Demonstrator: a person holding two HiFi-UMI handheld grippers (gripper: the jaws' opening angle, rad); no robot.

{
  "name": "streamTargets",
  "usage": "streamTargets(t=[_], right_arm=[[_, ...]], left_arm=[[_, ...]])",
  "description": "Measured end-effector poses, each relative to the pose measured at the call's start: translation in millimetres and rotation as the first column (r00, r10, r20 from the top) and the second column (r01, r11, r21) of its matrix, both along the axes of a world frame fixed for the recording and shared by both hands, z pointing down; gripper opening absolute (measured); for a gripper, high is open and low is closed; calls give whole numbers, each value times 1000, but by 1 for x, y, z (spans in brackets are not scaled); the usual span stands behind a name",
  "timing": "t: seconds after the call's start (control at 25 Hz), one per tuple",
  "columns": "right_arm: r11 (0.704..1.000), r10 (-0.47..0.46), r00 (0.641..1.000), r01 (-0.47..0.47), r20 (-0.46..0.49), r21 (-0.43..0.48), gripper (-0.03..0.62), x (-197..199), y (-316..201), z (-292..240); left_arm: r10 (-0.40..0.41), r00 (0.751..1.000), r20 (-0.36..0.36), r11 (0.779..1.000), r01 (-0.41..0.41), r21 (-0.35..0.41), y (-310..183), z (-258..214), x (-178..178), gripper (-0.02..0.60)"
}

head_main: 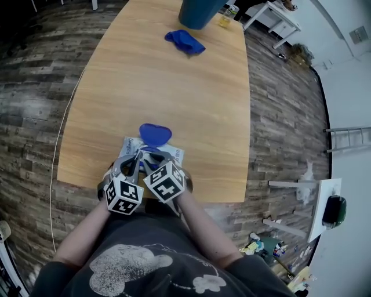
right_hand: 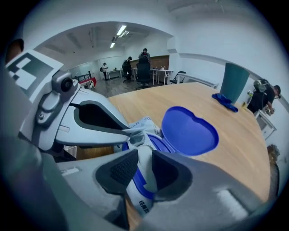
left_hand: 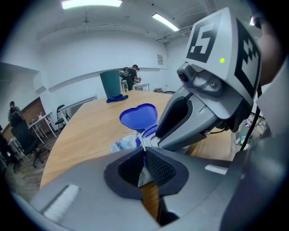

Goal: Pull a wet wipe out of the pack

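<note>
The wet wipe pack [head_main: 128, 148] lies near the table's front edge, its blue heart-shaped lid [head_main: 155, 134] flipped open. Both grippers hover over it, tips close together. My left gripper [head_main: 139, 155] is shut on a thin crinkled bit of the pack's white wrapper [left_hand: 143, 145] beside the opening; the right gripper view shows that pinch [right_hand: 135, 133]. My right gripper [right_hand: 143, 169] points down over the blue opening ring [right_hand: 158, 143], jaws apart. White material and the pack [right_hand: 143, 204] show in the gap; whether that white is a wipe I cannot tell.
A crumpled blue cloth [head_main: 184, 42] and a teal bin [head_main: 197, 13] stand at the table's far end. The wooden table [head_main: 174, 87] stretches beyond the pack. White furniture [head_main: 316, 203] stands on the floor to the right. People are in the far background.
</note>
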State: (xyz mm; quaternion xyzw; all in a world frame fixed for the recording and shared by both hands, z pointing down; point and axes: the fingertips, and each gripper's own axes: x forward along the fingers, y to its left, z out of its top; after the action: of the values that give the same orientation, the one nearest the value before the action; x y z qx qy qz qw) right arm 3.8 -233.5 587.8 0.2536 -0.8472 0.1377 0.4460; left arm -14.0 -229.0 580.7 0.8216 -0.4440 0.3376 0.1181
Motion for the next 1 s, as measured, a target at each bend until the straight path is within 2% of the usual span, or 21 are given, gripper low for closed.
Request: streamTargets(t=[0.2,0.4,0.6,0.64,0.68,1.0], right_arm=[[999,24,999,-25,-39,-36,87,1,-2,3],[995,55,998,-57,-25,-83,77,1,-2,4],[994,85,996,-84,4,-67,61,3,-4,5],[994,95,995,-94,8,-60,50,3,-5,5],[993,104,995,-103,9,-51,6,4,-6,5],[991,128,992,-127,24,-29,2,5,-7,-2]], left_arm=[[26,999,-38,1000,-26,-8,2,1,3,32],[41,997,-59,999,-42,-19,5,4,4,32],[48,996,-70,998,-51,-42,9,8,2,28],[49,996,-71,998,-52,-44,9,9,1,28],[50,996,-72,997,-53,-47,10,9,1,28],[65,994,-89,995,-72,-68,7,11,2,26]])
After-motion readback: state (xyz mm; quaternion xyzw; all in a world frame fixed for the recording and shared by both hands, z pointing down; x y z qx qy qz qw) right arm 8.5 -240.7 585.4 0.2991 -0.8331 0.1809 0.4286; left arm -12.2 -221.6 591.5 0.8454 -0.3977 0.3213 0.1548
